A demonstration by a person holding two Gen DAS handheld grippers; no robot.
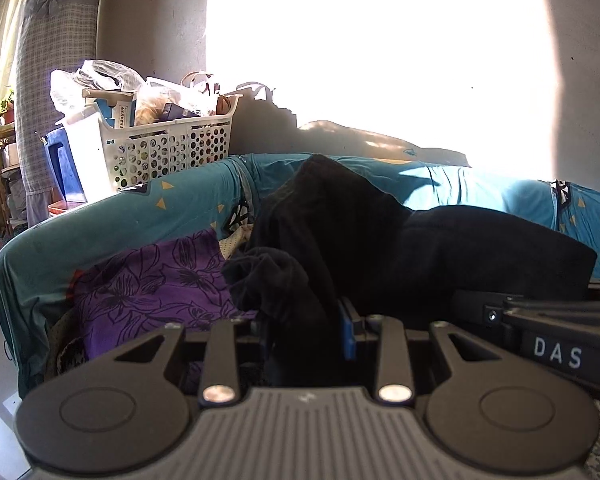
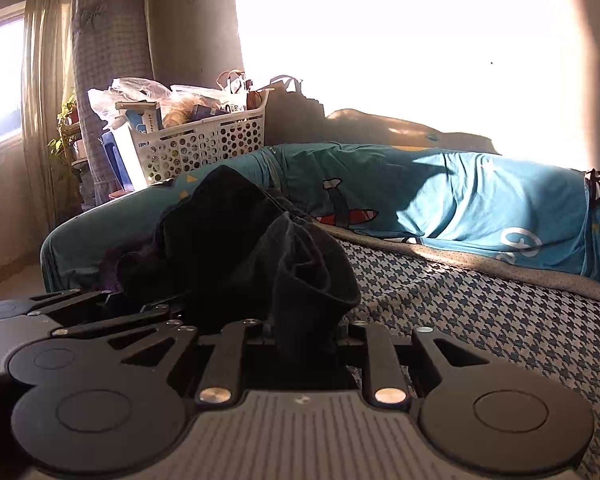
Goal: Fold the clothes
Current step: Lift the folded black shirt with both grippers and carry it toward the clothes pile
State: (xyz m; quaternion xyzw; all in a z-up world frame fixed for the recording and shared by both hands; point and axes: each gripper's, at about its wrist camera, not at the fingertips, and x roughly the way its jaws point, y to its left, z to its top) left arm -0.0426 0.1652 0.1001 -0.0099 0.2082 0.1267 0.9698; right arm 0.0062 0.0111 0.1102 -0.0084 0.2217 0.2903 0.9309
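A black garment point(image 1: 340, 240) lies bunched on the sofa and drapes down between the fingers of my left gripper point(image 1: 308, 332), which is shut on it; a blue pad point(image 1: 348, 334) shows at the right of the cloth. My right gripper point(image 2: 304, 332) is shut on another bunched part of the black garment point(image 2: 268, 248). The two grippers are side by side: the right one's black body point(image 1: 548, 336) shows at the right of the left wrist view, and the left one's linkage point(image 2: 80, 312) sits at the left of the right wrist view. A purple flowered garment point(image 1: 152, 292) lies to the left.
The sofa has a teal printed cover point(image 2: 460, 200) and a houndstooth seat cloth point(image 2: 500, 320). A white perforated basket point(image 1: 160, 148) full of bags and boxes stands behind the left armrest. A curtain point(image 2: 44, 60), a window and plants are at far left. Sunlight washes out the wall.
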